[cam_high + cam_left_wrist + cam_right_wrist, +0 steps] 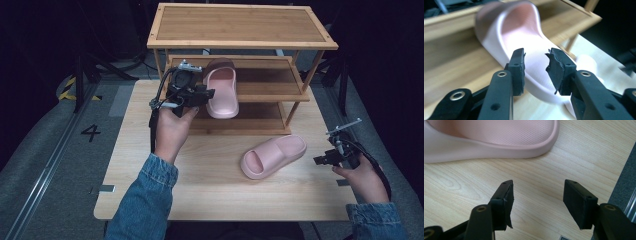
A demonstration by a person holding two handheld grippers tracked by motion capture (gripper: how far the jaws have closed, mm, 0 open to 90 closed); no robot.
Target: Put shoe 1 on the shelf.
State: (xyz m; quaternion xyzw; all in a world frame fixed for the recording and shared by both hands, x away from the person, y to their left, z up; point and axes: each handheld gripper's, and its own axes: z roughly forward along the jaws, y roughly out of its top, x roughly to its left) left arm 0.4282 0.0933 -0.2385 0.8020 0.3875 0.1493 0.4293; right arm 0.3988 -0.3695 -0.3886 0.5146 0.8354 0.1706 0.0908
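parting its jaws just off the heel, the left gripper point(206, 95) has let the pink slipper point(221, 92) rest on the rack's middle shelf point(270, 80) (set down, i'd judge), while the open, empty right gripper point(320, 160) waits near the second slipper point(272, 156) on the table point(210, 175).

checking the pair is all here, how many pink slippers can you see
2. One pink slipper lies on the middle shelf of the wooden shoe rack, just ahead of the left gripper. The other slipper lies on the table, near the right gripper.
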